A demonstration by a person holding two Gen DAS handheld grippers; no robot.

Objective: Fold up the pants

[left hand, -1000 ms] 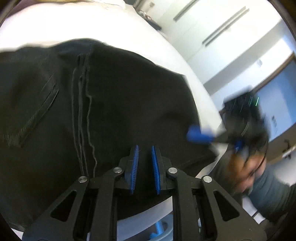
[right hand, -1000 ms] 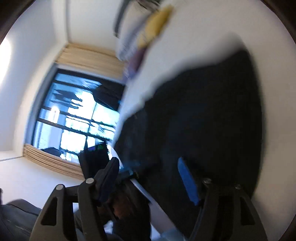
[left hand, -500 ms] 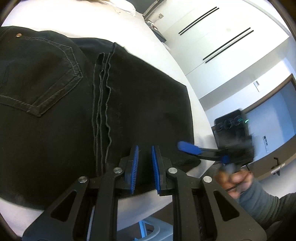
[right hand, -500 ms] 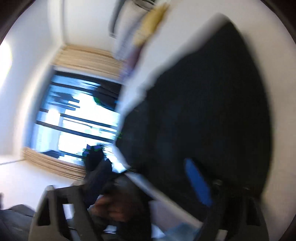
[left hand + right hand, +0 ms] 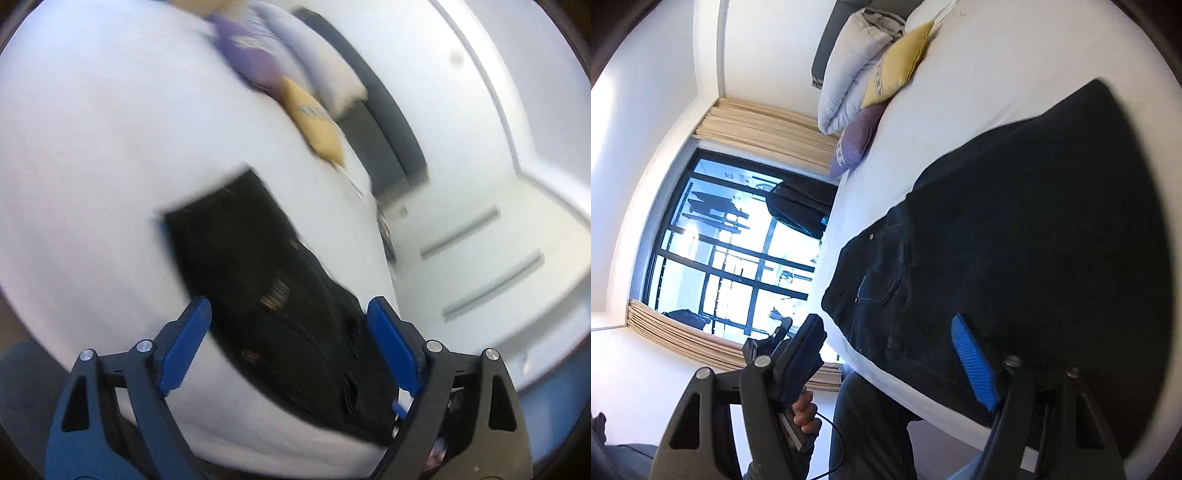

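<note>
The pants (image 5: 1015, 240) lie flat on the white bed (image 5: 960, 110), near its close edge, folded into a compact dark block with a back pocket and a rivet facing up at the left end in the right wrist view. They sit close to the edge most likely so the person standing there can reach them with both tools. In the left wrist view the same pants (image 5: 280, 295) show as a dark slab running away from the camera, but that picture is smeared by motion, so seams and layers cannot be read there.

The left claw (image 5: 291, 343) has its blue fingers spread wide apart with nothing between them; the pants show through the gap but the pads touch no cloth. The right claw (image 5: 897, 354) is likewise spread wide and empty, poised above the near end of the pants. With both apart and off the fabric, I judge the fold either finished or between grips.

At the far end of the bed rest a yellow cushion (image 5: 901, 66), a purple cushion (image 5: 857, 140) and a rolled grey duvet (image 5: 849, 62). A window (image 5: 738, 251) fills the left wall.

How many layers the pants hold is hidden, and their right edge runs out of the fisheye rim
</note>
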